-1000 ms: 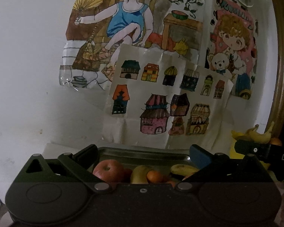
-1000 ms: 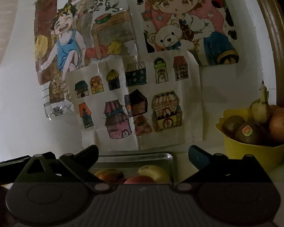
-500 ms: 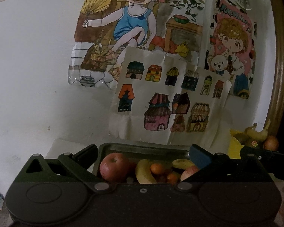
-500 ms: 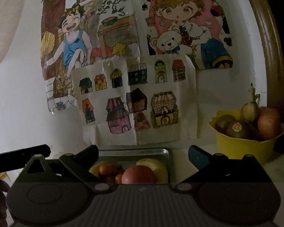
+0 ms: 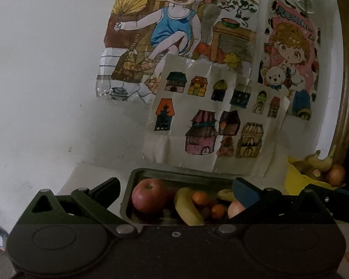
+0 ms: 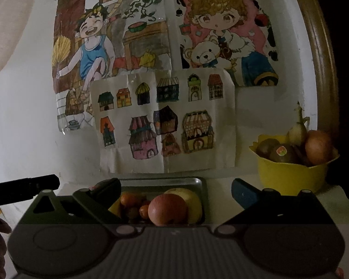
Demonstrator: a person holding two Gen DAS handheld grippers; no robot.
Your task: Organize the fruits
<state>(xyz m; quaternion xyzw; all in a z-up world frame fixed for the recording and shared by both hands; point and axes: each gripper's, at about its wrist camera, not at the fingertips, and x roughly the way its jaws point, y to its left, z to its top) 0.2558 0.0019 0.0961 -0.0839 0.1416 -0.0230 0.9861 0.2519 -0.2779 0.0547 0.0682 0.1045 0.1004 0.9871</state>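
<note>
Straight ahead of both grippers sits a shallow metal tray (image 5: pixel 137 174) with rounded corners, its long axis running left to right along the foot of the wall. Inside lie a smooth red apple (image 5: pixel 149 196) at the left end, a curved yellow banana (image 5: pixel 186 207) pointing roughly near to far, small glossy tangerines (image 5: pixel 200 198) and a second apple (image 6: pixel 167 209) at the right end. The left gripper (image 5: pixel 176 187) hovers near the tray with its fingers spread wide apart, holding nothing; the right gripper (image 6: pixel 176 187) is likewise wide open and empty. To the right of the tray, well apart, stands a yellow plastic bowl (image 6: pixel 290 172) with a scalloped rim, holding kiwis (image 6: pixel 282 153), one stickered, a banana stem and an orange-brown round fruit. Crinkled paper drawings of houses (image 6: pixel 165 121) and cartoon posters cover the white wall behind.
</note>
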